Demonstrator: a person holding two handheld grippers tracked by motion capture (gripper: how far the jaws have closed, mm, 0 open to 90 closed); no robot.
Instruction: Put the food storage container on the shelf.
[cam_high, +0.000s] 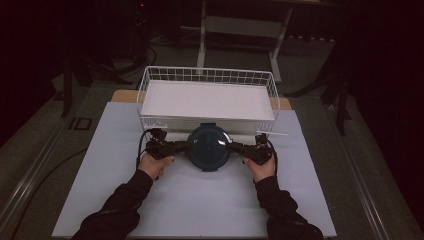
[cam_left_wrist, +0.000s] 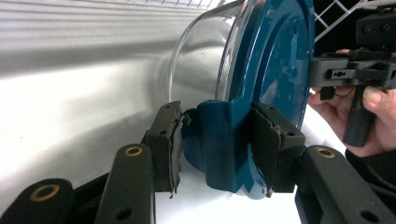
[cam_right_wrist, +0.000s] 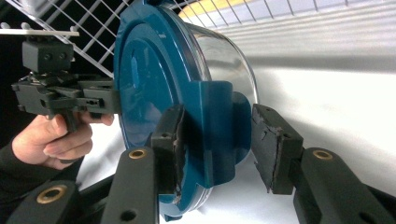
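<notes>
Both grippers' fingers astride container

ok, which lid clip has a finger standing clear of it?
The right clip, at the right gripper: one finger stands off it with a gap. The left gripper's fingers both press the left clip.

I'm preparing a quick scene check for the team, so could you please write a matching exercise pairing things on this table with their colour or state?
Column one:
1. lid
2. wire basket
3. glass bowl
4. left gripper

Column two:
A. white mesh, at the table's far side
B. clear, under the lid
C. dark teal, round
D. jaws on a lid clip

Pairs: 1-C, 2-A, 3-B, 4-D
</notes>
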